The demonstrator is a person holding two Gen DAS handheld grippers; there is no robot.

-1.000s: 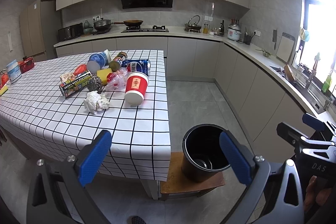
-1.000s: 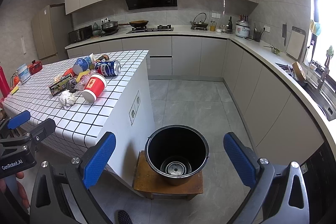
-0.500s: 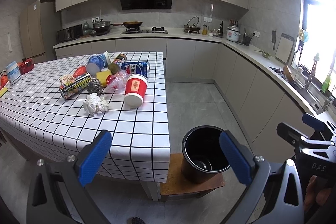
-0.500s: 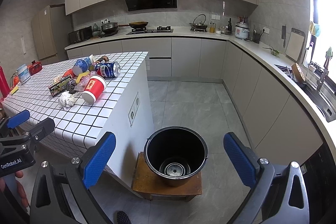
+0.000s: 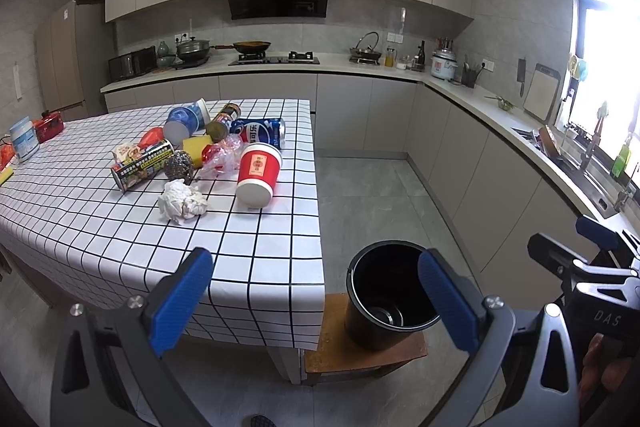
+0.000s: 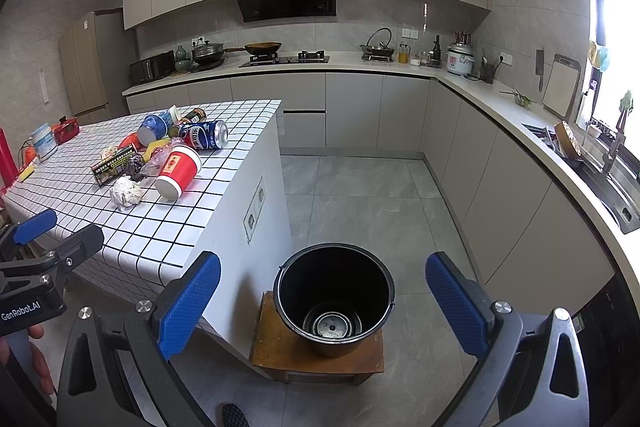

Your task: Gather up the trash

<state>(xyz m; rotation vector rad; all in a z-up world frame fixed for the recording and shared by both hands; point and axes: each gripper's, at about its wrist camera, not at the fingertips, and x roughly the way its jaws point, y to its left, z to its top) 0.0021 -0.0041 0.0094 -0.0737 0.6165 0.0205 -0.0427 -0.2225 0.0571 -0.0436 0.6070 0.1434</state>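
Trash lies in a heap on the checked tablecloth (image 5: 248,243): a red paper cup (image 5: 257,174) on its side, a crumpled white tissue (image 5: 182,201), a blue soda can (image 5: 258,132), a dark printed can (image 5: 142,165), a blue cup (image 5: 186,119) and a plastic wrapper (image 5: 222,158). A black bin (image 6: 334,297) stands on a low wooden stool (image 6: 316,359) beside the table. My left gripper (image 5: 316,295) is open and empty over the table's near corner. My right gripper (image 6: 322,303) is open and empty above the bin. The heap also shows in the right wrist view, with the red cup (image 6: 178,171) nearest.
Grey kitchen cabinets and a counter (image 6: 520,123) run along the back and right walls. A sink (image 6: 616,187) is at the right. A red tin (image 5: 50,126) and a white tub (image 5: 23,139) sit at the table's far left. Grey tiled floor (image 6: 360,195) lies between table and cabinets.
Both grippers have shifted slightly; the view of the table and bin has moved a little. Both stay open and empty. The trash has not moved.
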